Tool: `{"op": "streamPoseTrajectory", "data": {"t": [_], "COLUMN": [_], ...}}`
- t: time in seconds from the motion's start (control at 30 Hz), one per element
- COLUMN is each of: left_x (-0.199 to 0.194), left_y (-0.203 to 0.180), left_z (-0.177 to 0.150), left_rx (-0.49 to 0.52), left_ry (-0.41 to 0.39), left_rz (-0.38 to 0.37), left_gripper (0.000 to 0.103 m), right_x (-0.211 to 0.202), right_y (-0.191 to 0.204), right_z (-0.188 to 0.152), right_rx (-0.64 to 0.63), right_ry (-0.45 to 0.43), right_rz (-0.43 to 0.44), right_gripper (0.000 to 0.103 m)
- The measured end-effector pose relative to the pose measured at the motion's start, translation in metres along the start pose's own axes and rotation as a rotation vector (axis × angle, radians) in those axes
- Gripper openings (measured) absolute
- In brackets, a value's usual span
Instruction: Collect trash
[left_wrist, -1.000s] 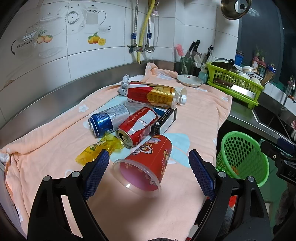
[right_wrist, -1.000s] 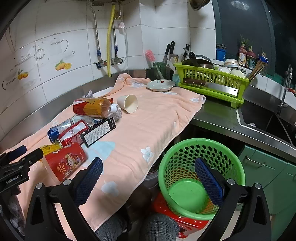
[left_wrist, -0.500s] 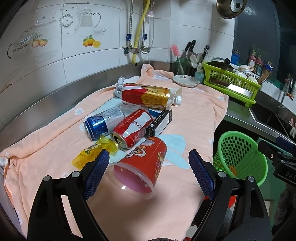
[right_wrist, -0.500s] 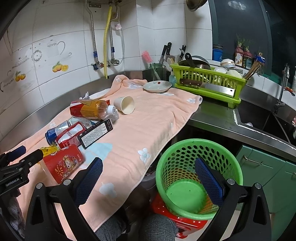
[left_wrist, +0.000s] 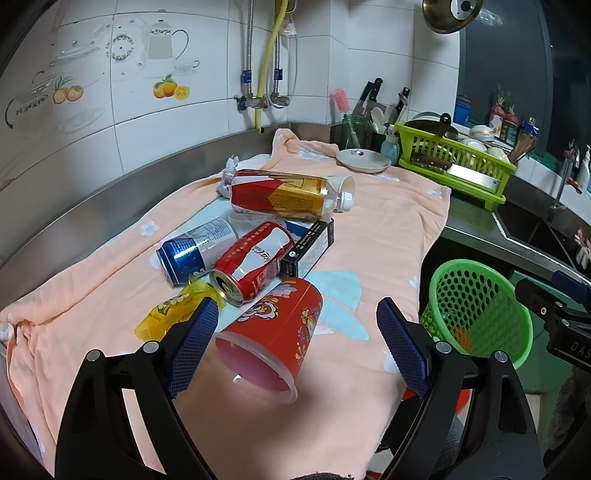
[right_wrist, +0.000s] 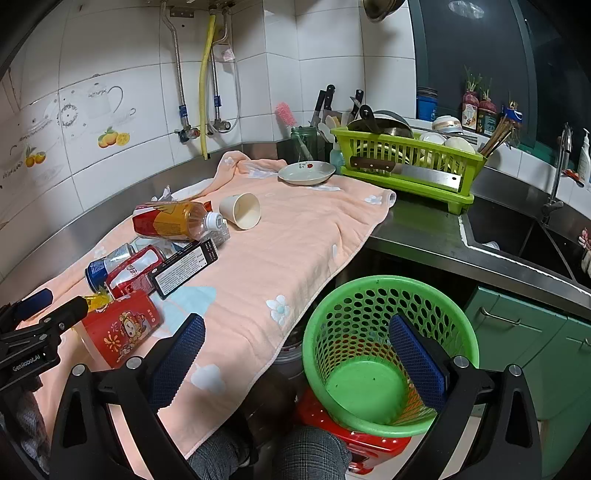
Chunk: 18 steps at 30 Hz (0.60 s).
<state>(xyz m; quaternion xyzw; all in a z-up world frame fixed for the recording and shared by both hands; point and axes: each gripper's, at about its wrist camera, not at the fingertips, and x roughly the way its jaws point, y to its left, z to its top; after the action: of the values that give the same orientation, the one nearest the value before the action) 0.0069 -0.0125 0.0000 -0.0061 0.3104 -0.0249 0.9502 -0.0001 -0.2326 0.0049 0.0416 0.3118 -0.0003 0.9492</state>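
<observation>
Left claw (left_wrist: 295, 332): yours gapes wide around the tipped red cup (left_wrist: 275, 338), untouched.
Right claw (right_wrist: 295, 354): yours gapes empty above the green basket (right_wrist: 388, 354).

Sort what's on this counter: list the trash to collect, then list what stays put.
Trash job: red paper cup, red soda can, blue can, yellow wrapper, black box, plastic bottle, beige cup, crumpled paper, green basket.

Just lying about: plate, dish rack, knives, towel.
</observation>
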Motion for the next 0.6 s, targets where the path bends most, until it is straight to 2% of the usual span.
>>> {"op": "streamPoseTrajectory", "data": {"t": [0.3,0.43,0.6], "left_x": [0.003,0.009,0.028], "left_y": [0.017,0.032,0.038], "left_z": [0.003,0.007,0.009], "left_rx": [0.028,0.034,0.064], "left_ry": [-0.005,0.014,0.092], "left_rz": [-0.019,-0.068,-0.167], "left_gripper": [0.086,0.086,0.086], "right_x": [0.005,0.011,0.018], "right_y": [0.001,0.001,0.002], "right_z": [-0.001,0.0,0.001], "right_rx": [-0.007,-0.008,-0.019], "right_ry": [0.01,0.018,0.027], "right_rz": [0.018,0.028,0.045], "right_gripper": [0.097,0.097,0.097]}}
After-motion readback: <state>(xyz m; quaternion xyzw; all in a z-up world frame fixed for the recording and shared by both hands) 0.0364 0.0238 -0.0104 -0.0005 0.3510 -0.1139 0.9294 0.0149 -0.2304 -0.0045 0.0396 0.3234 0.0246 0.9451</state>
